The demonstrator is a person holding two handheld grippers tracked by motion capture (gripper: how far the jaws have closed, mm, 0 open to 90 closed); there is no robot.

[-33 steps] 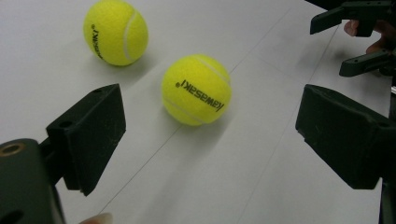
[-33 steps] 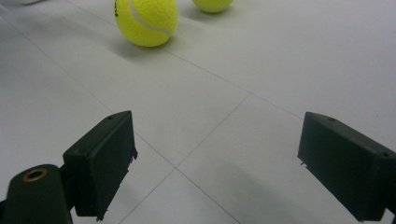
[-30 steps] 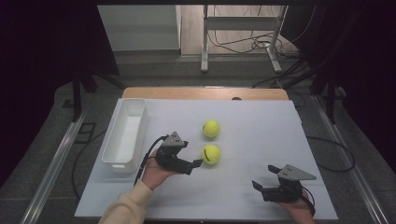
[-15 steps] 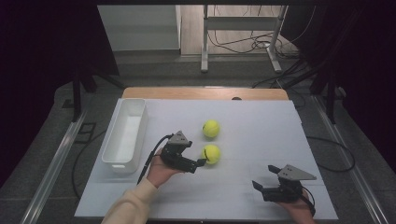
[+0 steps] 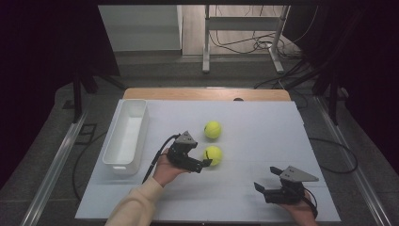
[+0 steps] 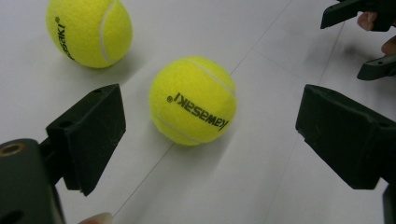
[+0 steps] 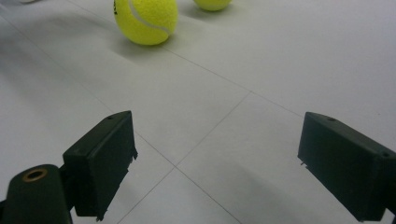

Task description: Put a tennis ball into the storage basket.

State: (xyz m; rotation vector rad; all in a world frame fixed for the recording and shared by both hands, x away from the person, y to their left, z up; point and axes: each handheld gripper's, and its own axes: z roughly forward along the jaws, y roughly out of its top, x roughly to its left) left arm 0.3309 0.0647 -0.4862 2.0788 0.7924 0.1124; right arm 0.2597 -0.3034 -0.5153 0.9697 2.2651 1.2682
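Note:
Two yellow tennis balls lie on the white table top. The near ball rests just ahead of my left gripper, whose jaws stand open on either side of it without touching. The far ball sits a little beyond it. My right gripper is open and empty near the table's front right, and its view has the near ball and the far ball at the top. It also appears at the top right of the left gripper view.
A white rectangular bin stands empty along the table's left side. A wooden strip runs along the far edge of the table. Dark floor, cables and a metal stand lie beyond the table.
My left gripper has crept to the right, closer to the near ball. The right gripper and both balls have stayed in place.

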